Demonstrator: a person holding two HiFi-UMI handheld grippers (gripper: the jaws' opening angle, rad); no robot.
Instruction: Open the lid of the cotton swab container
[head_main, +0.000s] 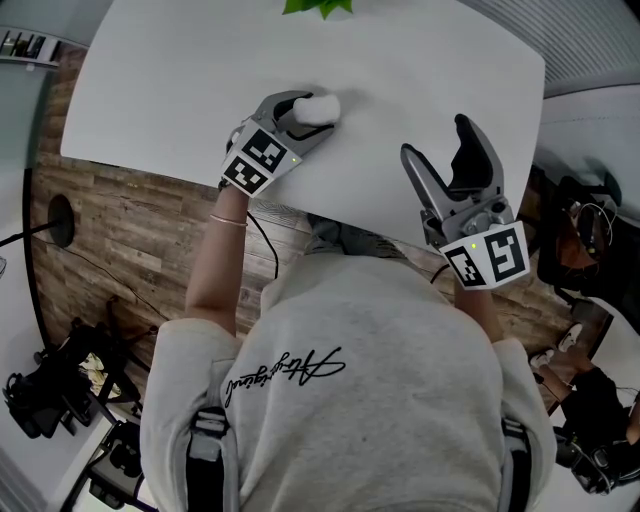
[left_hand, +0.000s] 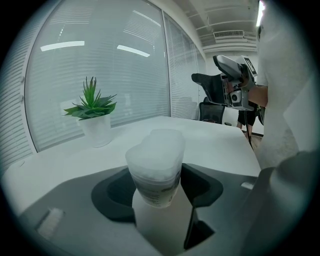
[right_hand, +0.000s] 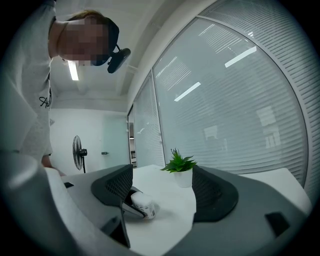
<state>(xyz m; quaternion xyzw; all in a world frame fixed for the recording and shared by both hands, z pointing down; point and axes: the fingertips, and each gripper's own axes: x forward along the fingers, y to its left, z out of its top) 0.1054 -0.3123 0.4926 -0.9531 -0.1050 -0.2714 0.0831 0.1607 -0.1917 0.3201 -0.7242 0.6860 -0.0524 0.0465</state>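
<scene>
The cotton swab container (head_main: 322, 104) is a small translucent white tub with a printed label, standing on the white table (head_main: 180, 70). Its lid sits on top, closed. My left gripper (head_main: 305, 112) is shut on it, one dark pad on each side of the tub (left_hand: 155, 170). In the left gripper view the tub fills the space between my left gripper's (left_hand: 159, 191) pads. My right gripper (head_main: 435, 140) hovers to the right, open, with nothing between its fingers. From the right gripper view (right_hand: 162, 192) the tub (right_hand: 142, 202) shows held in the other gripper's jaws.
A small green plant in a white pot (head_main: 318, 6) stands at the table's far edge, also visible as the plant (left_hand: 94, 117) beyond the tub. Wood floor (head_main: 120, 230) lies below the table's near edge. Dark equipment (head_main: 45, 390) sits on the floor at lower left.
</scene>
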